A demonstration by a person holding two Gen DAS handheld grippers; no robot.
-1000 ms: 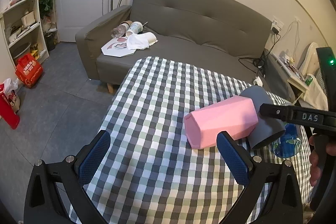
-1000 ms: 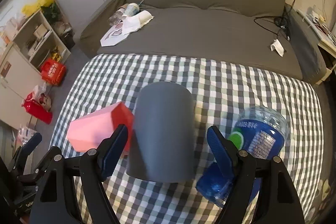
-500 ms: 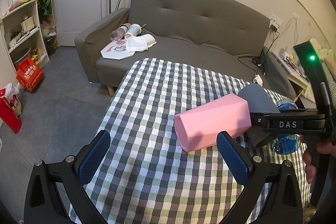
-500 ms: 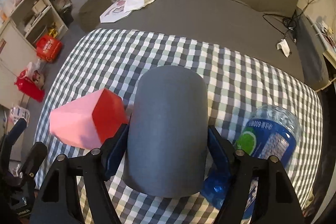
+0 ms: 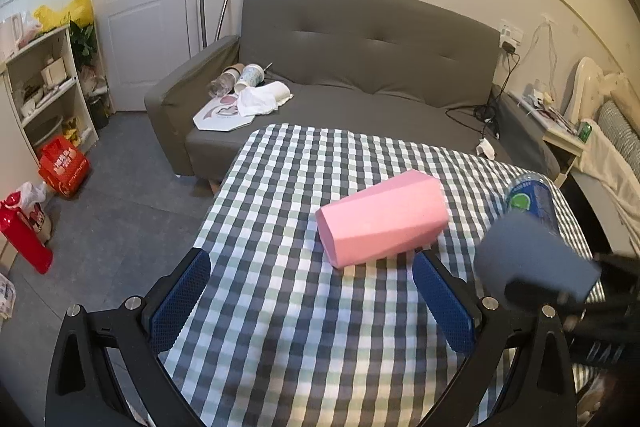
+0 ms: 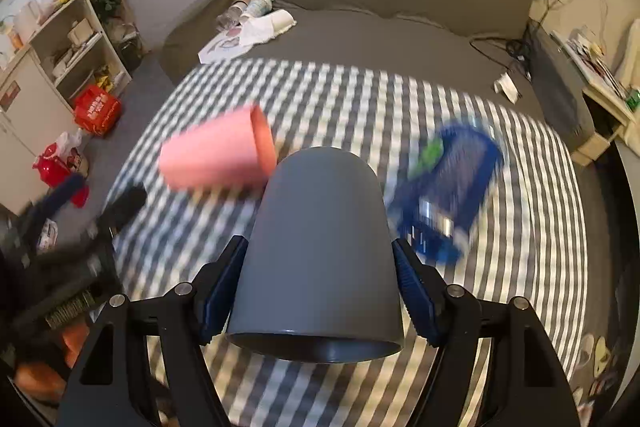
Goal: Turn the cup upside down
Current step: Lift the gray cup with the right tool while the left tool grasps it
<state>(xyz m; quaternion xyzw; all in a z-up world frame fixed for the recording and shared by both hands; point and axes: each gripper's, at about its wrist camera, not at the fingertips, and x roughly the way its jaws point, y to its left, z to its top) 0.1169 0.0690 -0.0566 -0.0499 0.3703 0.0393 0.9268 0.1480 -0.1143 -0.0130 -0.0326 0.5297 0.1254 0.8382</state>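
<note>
Firmly, right hand-held gripper [image 6: 316, 291] clamps grey cup [image 6: 320, 251].

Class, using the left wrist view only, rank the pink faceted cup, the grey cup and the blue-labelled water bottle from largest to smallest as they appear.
1. Pink faceted cup, lying on its side.
2. Grey cup, blurred and nearer the camera, so its rank against the pink one is unsure.
3. Blue-labelled water bottle, mostly hidden behind the grey cup.

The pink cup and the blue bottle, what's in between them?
In the right wrist view, the grey cup sits between the pink cup and the blue bottle, clamped in the right gripper.
</note>
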